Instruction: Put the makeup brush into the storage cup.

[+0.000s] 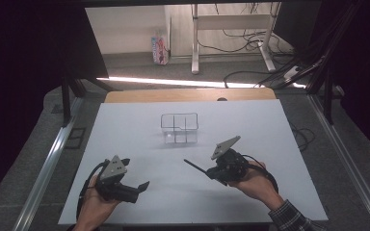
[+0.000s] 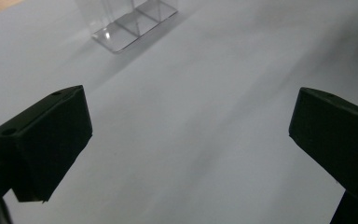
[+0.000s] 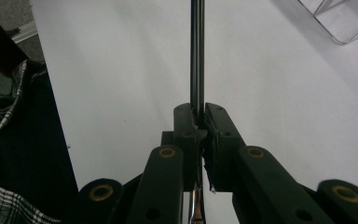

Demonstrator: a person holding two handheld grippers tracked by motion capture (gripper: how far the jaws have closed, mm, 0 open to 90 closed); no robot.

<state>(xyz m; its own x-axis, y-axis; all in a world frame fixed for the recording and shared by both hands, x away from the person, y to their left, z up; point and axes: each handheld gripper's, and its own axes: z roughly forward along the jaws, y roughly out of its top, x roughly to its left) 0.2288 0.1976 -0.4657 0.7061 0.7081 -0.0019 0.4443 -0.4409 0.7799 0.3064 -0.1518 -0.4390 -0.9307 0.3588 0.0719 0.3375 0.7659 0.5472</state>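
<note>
Left gripper (image 1: 142, 185) near the desk's (image 1: 139, 120) front-left corner, jaws wide, nothing between them. Right gripper (image 1: 207, 172) right of centre, toward the front edge, jaws clamped on a thin dark rod (image 3: 196, 51) sticking out past the tips. Clear divided box (image 1: 179, 127) stands mid-desk toward the back edge, well apart from both.

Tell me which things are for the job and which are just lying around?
For the job:
right tool, shut on a thin metal rod
left tool, open
clear divided box

Just lying around:
colourful carton on the floor
cables
white desk legs
</note>
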